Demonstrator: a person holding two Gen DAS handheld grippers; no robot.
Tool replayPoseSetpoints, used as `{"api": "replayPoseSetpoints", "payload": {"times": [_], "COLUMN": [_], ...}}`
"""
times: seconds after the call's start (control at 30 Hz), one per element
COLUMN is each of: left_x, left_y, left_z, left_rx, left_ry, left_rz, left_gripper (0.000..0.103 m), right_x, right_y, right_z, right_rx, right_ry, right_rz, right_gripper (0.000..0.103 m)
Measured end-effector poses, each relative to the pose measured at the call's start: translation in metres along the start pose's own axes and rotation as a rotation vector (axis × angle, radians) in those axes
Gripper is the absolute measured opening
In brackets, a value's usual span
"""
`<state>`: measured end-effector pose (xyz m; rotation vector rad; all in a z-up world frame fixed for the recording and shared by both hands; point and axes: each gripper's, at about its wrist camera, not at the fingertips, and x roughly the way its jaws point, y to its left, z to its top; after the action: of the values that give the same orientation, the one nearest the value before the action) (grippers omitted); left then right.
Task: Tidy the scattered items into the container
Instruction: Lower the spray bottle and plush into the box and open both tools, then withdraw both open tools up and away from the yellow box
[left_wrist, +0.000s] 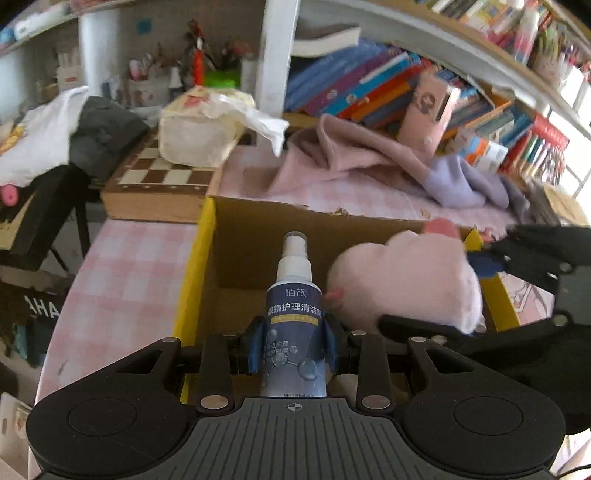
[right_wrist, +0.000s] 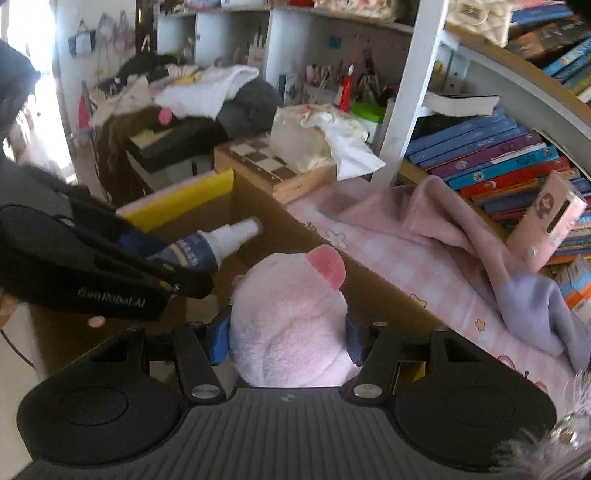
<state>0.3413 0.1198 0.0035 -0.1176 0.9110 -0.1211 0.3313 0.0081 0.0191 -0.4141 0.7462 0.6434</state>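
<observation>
left gripper (left_wrist: 293, 347): black linkage arms, silver round screws, blue finger pads
base plate: grey ribbed panel with a small crosshair mark, a round black disc on each side
right gripper (right_wrist: 288, 338): same black linkage, silver screws, blue pads
lettering: pale, blurred brand text along the left gripper's black side, seen from the right wrist

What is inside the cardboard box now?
Above the box, the left gripper holds a spray bottle and the right gripper holds a pink plush. Only bare brown walls show inside. The bottle, plush and grippers cover most of the floor.
</observation>
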Motion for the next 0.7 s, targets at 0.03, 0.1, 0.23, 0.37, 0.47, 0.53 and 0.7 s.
{"api": "replayPoseSetpoints", "payload": {"times": [0.03,0.1,0.23,0.37,0.47,0.53,0.7], "left_x": [0.002,0.006,0.006,-0.008,-0.027,-0.042,-0.08], "left_y": [-0.001,-0.004,-0.009,-0.014,-0.013,-0.014,-0.027], "left_z": [0.001,0.002,0.002,0.004,0.001,-0.002,-0.017], "left_rx": [0.006,0.027,0.076,0.155,0.156,0.148,0.159], "left_ry": [0.008,0.017,-0.001,-0.07,-0.12,-0.157,-0.25], "left_rz": [0.004,0.022,0.054,0.105,0.1,0.094,0.092], "left_gripper": [0.031,0.031,0.041,0.076,0.077,0.078,0.083], "right_x": [0.004,0.01,0.01,-0.006,-0.023,-0.035,-0.07], "right_y": [-0.001,-0.001,0.0,-0.001,-0.003,-0.002,0.007], "right_z": [0.001,0.002,0.0,-0.005,-0.01,-0.013,-0.021], "right_rx": [-0.008,-0.013,-0.041,-0.057,-0.037,-0.023,0.012], "right_ry": [0.013,0.031,0.008,-0.041,-0.07,-0.096,-0.171], "right_rz": [0.001,0.004,-0.016,-0.071,-0.085,-0.092,-0.112], "right_gripper": [0.057,0.058,0.065,0.072,0.074,0.075,0.075]}}
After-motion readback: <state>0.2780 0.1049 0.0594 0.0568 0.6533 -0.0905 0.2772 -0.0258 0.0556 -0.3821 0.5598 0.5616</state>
